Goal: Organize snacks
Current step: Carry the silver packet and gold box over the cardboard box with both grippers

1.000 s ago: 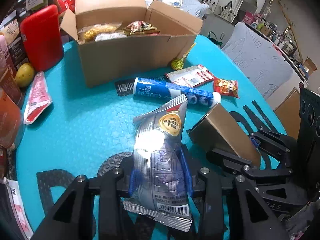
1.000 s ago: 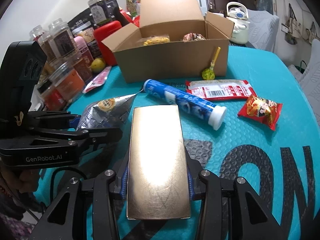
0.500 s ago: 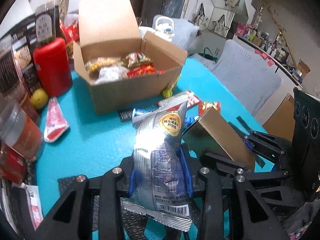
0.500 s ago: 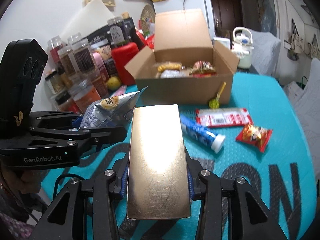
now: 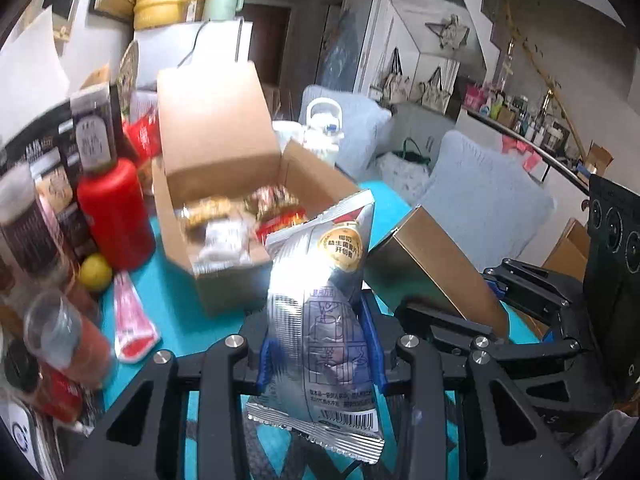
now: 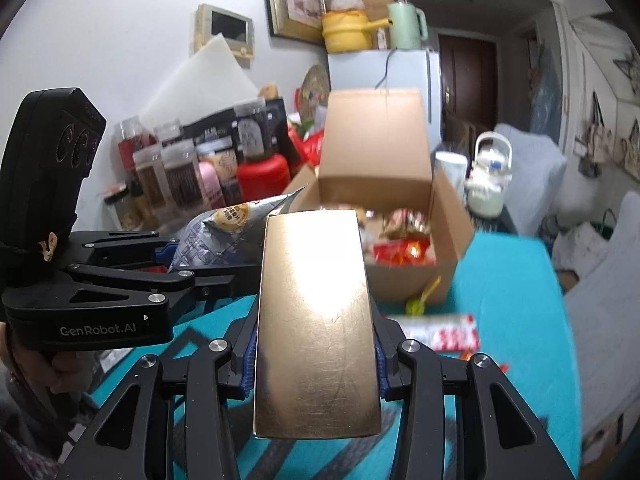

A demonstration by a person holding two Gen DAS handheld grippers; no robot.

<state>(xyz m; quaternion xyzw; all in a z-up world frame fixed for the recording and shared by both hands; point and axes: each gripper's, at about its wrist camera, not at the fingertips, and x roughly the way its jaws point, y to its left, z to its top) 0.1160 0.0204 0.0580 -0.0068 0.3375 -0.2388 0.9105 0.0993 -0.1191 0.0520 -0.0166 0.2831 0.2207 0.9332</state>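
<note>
while both grippers hang above the teal table (image 6: 516,280), each one carries a snack toward the open cardboard box (image 5: 240,280) behind them. the left gripper (image 5: 320,360) has its blue pads pinched on the lower half of a silver foil pouch (image 5: 320,300), which stands upright with its sealed top free. it looks light, puffy and crinkly, likely slick, so i'd say a grip low on the body, where it sits now, is safer than the thin seam. the right gripper (image 6: 316,364) clamps a flat gold box (image 6: 316,308) by its long sides, near the end closest to the camera. that one looks stiff and smooth, maybe a little heavier, and could slide if the pads loosen. inside the cardboard box lie several wrapped snacks (image 6: 400,240) already.
</note>
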